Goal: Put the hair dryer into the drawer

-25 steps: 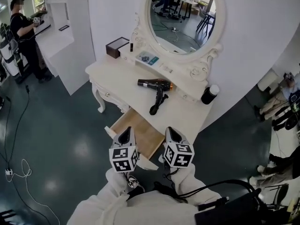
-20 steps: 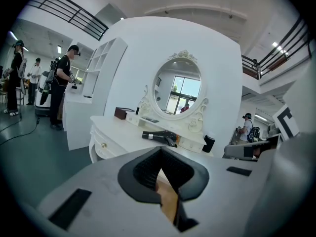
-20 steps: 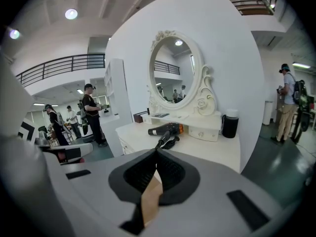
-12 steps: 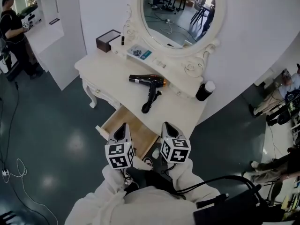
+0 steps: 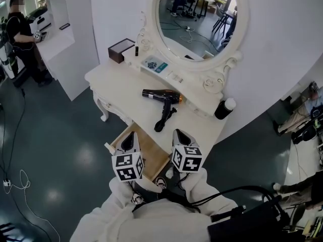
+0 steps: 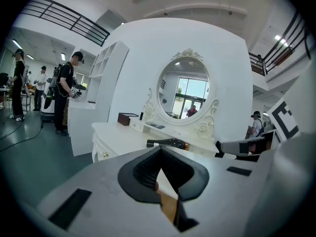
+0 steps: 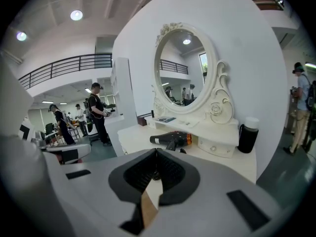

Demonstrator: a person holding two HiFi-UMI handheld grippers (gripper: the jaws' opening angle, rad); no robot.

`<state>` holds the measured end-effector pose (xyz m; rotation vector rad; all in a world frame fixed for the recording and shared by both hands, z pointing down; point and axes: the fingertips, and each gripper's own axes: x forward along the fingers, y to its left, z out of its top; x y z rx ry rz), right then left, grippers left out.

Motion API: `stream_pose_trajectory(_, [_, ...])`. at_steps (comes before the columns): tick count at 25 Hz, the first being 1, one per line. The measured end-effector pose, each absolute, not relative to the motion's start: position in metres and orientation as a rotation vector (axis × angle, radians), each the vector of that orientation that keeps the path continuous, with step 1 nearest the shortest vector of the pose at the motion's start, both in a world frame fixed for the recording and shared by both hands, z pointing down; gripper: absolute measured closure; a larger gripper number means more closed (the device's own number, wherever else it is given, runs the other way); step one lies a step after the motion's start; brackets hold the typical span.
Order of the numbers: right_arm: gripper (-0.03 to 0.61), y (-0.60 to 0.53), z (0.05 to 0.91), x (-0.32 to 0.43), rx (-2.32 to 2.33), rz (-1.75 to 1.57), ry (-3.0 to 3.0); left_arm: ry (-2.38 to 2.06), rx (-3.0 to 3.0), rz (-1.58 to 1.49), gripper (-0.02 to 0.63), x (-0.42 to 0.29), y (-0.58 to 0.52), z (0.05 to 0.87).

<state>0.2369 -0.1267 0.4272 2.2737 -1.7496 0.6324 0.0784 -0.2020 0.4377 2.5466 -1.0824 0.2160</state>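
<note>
Nearest, two arms in white sleeves (image 5: 199, 185) hold the grippers side by side. The left gripper (image 5: 130, 136), white plastic with a cube of black square markers, has its jaws together at the tips and nothing is between them. The right gripper (image 5: 179, 134), of the same make, also has its jaws closed and empty. Both point toward the table and a little downward.

Just beyond and below the tips, the pale wooden drawer (image 5: 153, 148) stands pulled out from the near side of the white dressing table (image 5: 118, 82) with curved legs. The inside of the drawer that shows between the grippers is bare wood.

The black hair dryer with an orange ring (image 5: 164, 101) lies on its side on the table top, beyond the drawer and well apart from both grippers. Its barrel points left and its handle points near.

To the right of it stands a black bottle with a white cap (image 5: 223, 109). At the far left of the table is a dark brown open box (image 5: 121, 50). Behind the table rises an oval mirror in a carved white frame (image 5: 197, 19). Far left, a person in dark clothes (image 5: 22, 39) stands by a white shelf unit (image 5: 63, 14).
</note>
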Motion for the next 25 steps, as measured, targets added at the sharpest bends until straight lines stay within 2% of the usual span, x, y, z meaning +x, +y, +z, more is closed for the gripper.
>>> stream_pose_trajectory(11, [0.517, -0.167, 0.435, 0.263, 2.203, 0.69, -1.8, -1.153, 2.514, 0.226, 0.62, 0.089, -0.239, 0.441])
stream_pose_trajectory(25, [0.515, -0.246, 0.481, 0.321, 2.133, 0.827, -1.783, -1.193, 2.524, 0.264, 0.62, 0.141, -0.306, 0.449])
